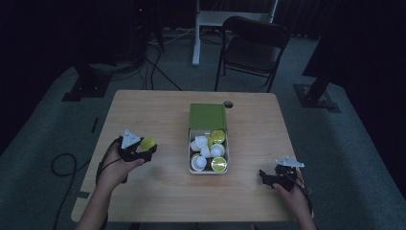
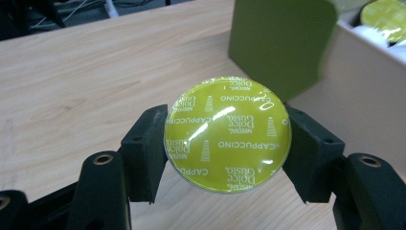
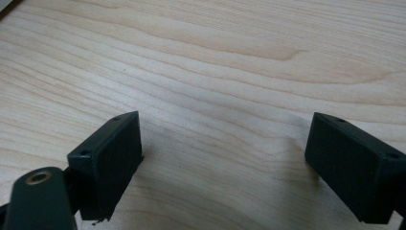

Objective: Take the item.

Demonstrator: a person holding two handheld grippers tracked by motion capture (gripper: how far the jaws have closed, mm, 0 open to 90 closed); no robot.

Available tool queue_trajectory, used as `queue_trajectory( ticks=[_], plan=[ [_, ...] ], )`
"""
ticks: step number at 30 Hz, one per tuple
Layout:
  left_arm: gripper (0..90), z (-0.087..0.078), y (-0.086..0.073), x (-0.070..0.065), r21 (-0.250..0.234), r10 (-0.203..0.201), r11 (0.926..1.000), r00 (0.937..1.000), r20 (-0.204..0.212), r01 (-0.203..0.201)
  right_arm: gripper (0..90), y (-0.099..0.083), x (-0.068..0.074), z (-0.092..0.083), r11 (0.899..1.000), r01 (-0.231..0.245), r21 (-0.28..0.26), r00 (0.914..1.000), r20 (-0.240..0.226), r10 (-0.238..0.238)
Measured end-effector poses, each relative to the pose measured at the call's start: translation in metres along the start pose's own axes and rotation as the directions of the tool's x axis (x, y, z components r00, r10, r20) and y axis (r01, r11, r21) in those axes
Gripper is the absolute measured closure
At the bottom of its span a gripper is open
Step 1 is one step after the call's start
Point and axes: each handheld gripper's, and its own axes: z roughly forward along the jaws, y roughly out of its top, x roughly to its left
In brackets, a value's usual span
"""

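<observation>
At about 8 o'clock on the pale wooden table (image 1: pixel 158 115), seen from the high view, the left gripper (image 1: pixel 143 152) is clamped on a round yellow-green foil-topped coffee capsule (image 1: pixel 148 143), with the person's left hand (image 1: pixel 112 167) behind it. In the left gripper view the 2 black jaws press the capsule (image 2: pixel 228 135) from either side, its shiny lid printed with "Cappuccino" facing the camera, held above the bare wood. Near the table's centre stands a small open cardboard box with an olive-green lid (image 1: pixel 207 116) flipped back toward 12 o'clock; inside lie several white and yellow-green capsules (image 1: pixel 210 151). The box sits just to the capsule's 3 o'clock side, apart from it. At about 4 o'clock the right gripper (image 1: pixel 266 177) rests low over the table, jaws spread wide with nothing between them in the right gripper view (image 3: pixel 225 158).
</observation>
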Motion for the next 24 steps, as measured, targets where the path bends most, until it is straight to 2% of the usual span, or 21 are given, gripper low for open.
queue_trajectory(
  ticks=[4, 8, 10, 14, 16, 22, 24],
  plan=[
    [38.4, -0.001, -0.009, 0.007, 0.005, -0.021, 0.9998, 0.9996, -0.02, 0.022, 12.0, 0.0, 0.0, 0.0, 1.0, 0.0, 0.0, 1.0, 0.0, 0.0],
    [38.4, -0.002, -0.014, 0.009, 0.012, -0.023, 0.9997, 0.9994, -0.027, 0.023, 12.0, 0.0, 0.0, 0.0, 1.0, 0.0, 0.0, 1.0, 0.0, 0.0],
    [38.4, -0.004, -0.021, 0.015, 0.015, -0.038, 0.9991, 0.9984, -0.041, 0.039, 12.0, 0.0, 0.0, 0.0, 1.0, 0.0, 0.0, 1.0, 0.0, 0.0],
    [38.4, -0.006, -0.028, 0.019, 0.021, -0.039, 0.999, 0.9975, -0.059, 0.041, 12.0, 0.0, 0.0, 0.0, 1.0, 0.0, 0.0, 1.0, 0.0, 0.0],
    [38.4, -0.007, -0.035, 0.023, 0.031, -0.043, 0.9985, 0.9956, -0.084, 0.045, 12.0, 0.0, 0.0, 0.0, 1.0, 0.0, 0.0, 1.0, 0.0, 0.0],
    [38.4, -0.009, -0.049, 0.031, 0.045, -0.063, 0.9967, 0.9923, -0.107, 0.068, 12.0, 0.0, 0.0, 0.0, 1.0, 0.0, 0.0, 1.0, 0.0, 0.0],
    [38.4, -0.009, -0.053, 0.032, 0.053, -0.057, 0.9966, 0.992, -0.113, 0.063, 12.0, 0.0, 0.0, 0.0, 1.0, 0.0, 0.0, 1.0, 0.0, 0.0]
  ],
)
